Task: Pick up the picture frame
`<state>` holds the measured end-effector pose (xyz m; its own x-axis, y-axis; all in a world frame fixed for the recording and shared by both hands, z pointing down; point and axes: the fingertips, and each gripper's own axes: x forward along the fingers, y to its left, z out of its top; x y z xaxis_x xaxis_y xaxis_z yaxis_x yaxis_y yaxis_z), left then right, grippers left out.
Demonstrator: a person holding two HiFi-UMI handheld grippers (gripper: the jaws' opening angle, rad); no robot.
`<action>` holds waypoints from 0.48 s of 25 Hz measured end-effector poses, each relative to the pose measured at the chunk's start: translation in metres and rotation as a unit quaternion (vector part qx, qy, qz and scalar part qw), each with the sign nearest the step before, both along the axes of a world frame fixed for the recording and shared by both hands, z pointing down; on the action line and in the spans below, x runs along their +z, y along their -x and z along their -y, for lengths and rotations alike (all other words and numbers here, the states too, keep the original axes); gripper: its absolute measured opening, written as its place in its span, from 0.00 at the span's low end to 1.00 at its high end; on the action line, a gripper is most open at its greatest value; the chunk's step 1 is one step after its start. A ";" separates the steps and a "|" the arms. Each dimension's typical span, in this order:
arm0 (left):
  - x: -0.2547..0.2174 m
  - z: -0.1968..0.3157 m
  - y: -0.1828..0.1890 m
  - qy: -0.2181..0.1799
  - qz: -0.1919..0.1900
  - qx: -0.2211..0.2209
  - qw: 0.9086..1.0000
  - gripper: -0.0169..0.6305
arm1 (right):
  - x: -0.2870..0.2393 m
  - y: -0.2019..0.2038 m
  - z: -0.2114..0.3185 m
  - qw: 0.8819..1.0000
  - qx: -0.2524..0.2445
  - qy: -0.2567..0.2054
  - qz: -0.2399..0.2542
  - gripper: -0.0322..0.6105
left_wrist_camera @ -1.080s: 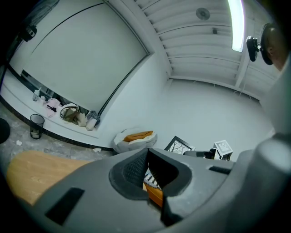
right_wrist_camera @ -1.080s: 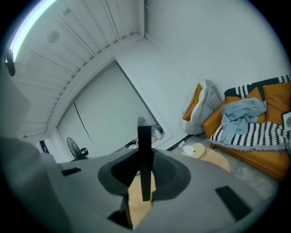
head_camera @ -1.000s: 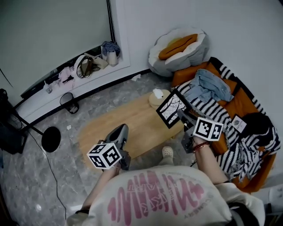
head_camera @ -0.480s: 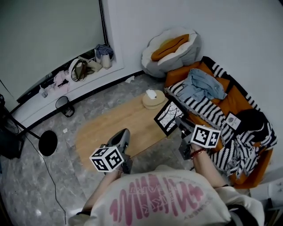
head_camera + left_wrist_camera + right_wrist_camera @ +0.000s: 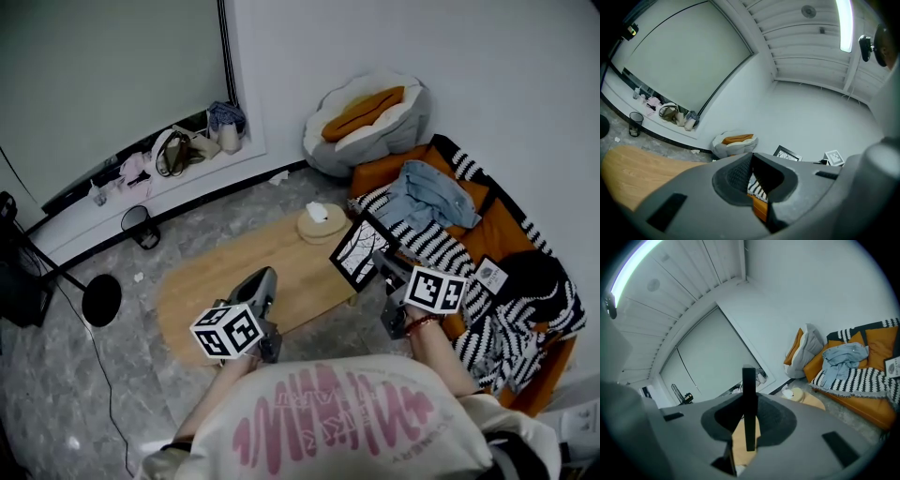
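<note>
A low oval wooden table (image 5: 206, 281) stands on a grey marbled floor (image 5: 56, 375) with a round tan tissue holder (image 5: 321, 223) at its far end, beside an orange sofa (image 5: 497, 225) carrying a striped blanket (image 5: 436, 246) and a blue garment (image 5: 429, 199).

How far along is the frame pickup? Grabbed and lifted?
Done: the right gripper is closed on one edge of the picture frame. The frame appears lifted clear, by the wooden table's end nearest the sofa.
In hand: the frame, held upright. The left gripper is empty, jaws together.
Left: nothing of the pickup that I can see.
</note>
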<state>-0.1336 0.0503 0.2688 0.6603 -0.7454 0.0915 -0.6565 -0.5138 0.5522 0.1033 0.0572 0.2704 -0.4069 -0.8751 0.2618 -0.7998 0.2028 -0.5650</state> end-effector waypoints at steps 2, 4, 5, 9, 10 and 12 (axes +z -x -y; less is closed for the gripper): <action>-0.005 0.000 -0.008 -0.003 -0.003 -0.005 1.000 0.03 | -0.006 -0.009 0.002 1.000 -0.004 -0.005 -0.004 0.17; -0.005 -0.002 -0.013 -0.002 -0.002 -0.007 1.000 0.03 | -0.008 -0.014 0.001 1.000 -0.006 -0.006 -0.006 0.17; -0.005 -0.002 -0.015 -0.001 -0.001 -0.007 1.000 0.03 | -0.008 -0.016 0.000 1.000 -0.006 -0.005 -0.006 0.17; -0.010 -0.001 -0.016 -0.001 -0.005 -0.010 1.000 0.03 | -0.011 -0.020 -0.002 1.000 -0.008 -0.003 -0.016 0.17; -0.010 -0.003 -0.018 0.000 -0.006 -0.011 1.000 0.03 | -0.010 -0.022 -0.003 1.000 -0.008 -0.003 -0.019 0.17; -0.006 -0.008 -0.026 0.001 -0.005 -0.009 1.000 0.03 | -0.006 -0.028 -0.009 1.000 -0.010 -0.002 -0.023 0.17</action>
